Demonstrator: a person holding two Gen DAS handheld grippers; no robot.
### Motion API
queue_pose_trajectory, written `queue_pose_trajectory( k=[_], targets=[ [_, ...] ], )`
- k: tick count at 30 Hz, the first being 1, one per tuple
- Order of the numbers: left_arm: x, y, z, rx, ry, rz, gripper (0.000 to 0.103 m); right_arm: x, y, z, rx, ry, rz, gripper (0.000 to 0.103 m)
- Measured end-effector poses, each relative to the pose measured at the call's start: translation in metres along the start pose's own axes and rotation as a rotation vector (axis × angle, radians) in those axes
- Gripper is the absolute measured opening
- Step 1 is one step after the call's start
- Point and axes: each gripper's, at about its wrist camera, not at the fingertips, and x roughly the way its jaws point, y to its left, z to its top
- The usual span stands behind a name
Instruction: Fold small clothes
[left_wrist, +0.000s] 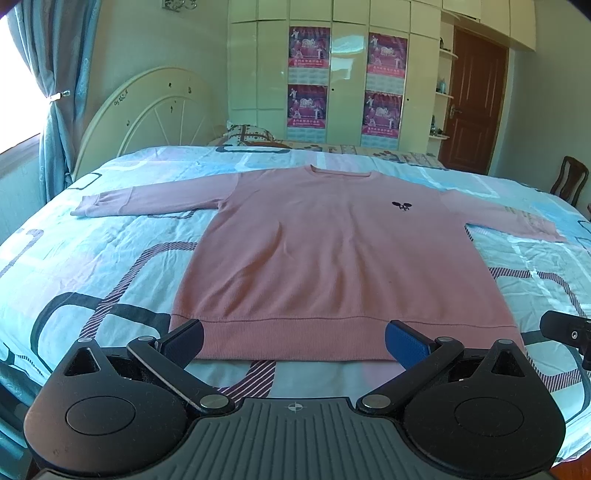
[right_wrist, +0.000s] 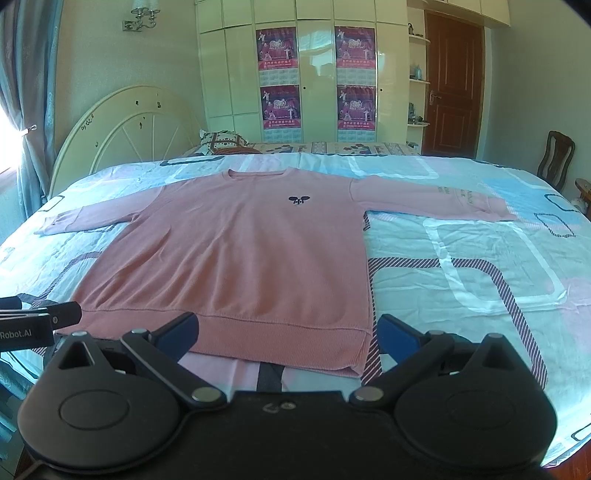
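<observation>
A patterned bedspread, cream headboard, postered wardrobe and brown door.

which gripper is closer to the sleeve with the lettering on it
Right. The right gripper sits at the hem's right corner, on the lettered sleeve's side. The left gripper is open over the hem's left-to-middle part, farther away.

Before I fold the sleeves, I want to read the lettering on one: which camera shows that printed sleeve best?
The right wrist view: the printed sleeve lies nearer the middle there, its lettering visible though too small to read. In the left wrist view it sits near the right edge, the print fainter.
</observation>
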Motion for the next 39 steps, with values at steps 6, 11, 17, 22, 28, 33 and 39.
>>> queue_pose_trajectory(
  k=[6,11,17,22,28,33,39],
  targets=[
    [-0.0005,0.0005,-0.0001,-0.001,0.001,0.000,0.103,-0.0005,-0.0006,-0.0001,0.000,-0.002,0.000,0.103],
    [-0.0009,-0.0001,-0.0007,0.000,-0.003,0.002,0.103,-0.0033,-0.0030,0.0010,0.001,-0.006,0.002,0.103],
    [-0.0007,0.0007,-0.0012,0.001,-0.002,0.000,0.103,-0.0040,-0.0031,0.0017,0.002,-0.007,0.001,0.103],
    [-0.0005,-0.0006,-0.0007,0.004,0.001,-0.002,0.103,-0.0044,-0.0031,0.0015,0.002,-0.008,0.001,0.103],
    [-0.0003,-0.0013,-0.0005,0.004,0.000,-0.003,0.103,-0.0044,-0.0033,0.0014,0.000,-0.010,0.000,0.103],
    [-0.0001,-0.0021,0.0002,0.004,-0.001,-0.001,0.103,-0.0050,-0.0036,0.0022,-0.001,-0.010,0.001,0.103],
    [-0.0006,-0.0032,0.0003,0.005,-0.001,0.001,0.103,-0.0050,-0.0037,0.0023,0.000,-0.010,0.001,0.103]
  ],
)
